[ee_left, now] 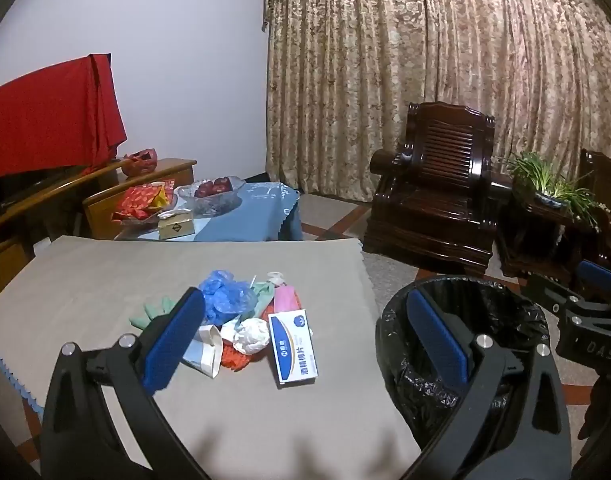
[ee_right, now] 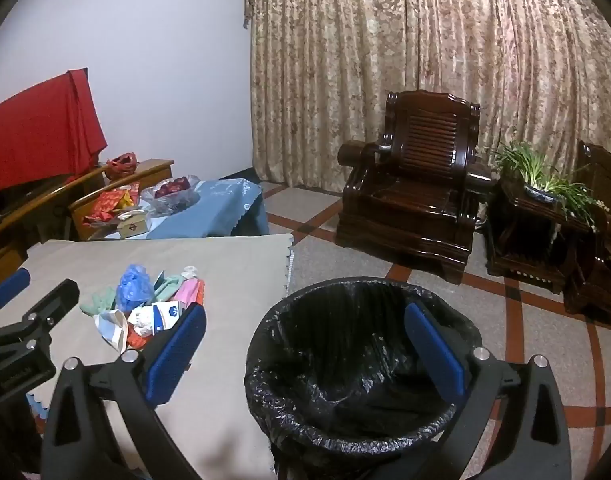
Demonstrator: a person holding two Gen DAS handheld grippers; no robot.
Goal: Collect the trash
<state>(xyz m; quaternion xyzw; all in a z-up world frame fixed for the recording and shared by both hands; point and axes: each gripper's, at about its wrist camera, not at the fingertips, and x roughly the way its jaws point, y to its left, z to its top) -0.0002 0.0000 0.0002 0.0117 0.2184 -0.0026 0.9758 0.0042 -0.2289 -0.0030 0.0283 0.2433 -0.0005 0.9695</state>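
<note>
Wide-open and empty, the left hand-held gripper (ee_left: 305,340) frames the trash pile (ee_left: 241,320) on the desk (ee_left: 105,272), nearer than the equally open right hand-held gripper (ee_right: 305,352); the box (ee_left: 293,346) seemingly lies lengthwise toward it.

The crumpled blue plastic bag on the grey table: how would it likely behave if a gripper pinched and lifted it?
The crumpled blue plastic bag looks thin and wrinkled, so it would probably be floppy and very light. Its glossy film may slip between pads. It lies against a mint-green glove in the pile on the grey table, so lifting it might drag neighbours along.
</note>
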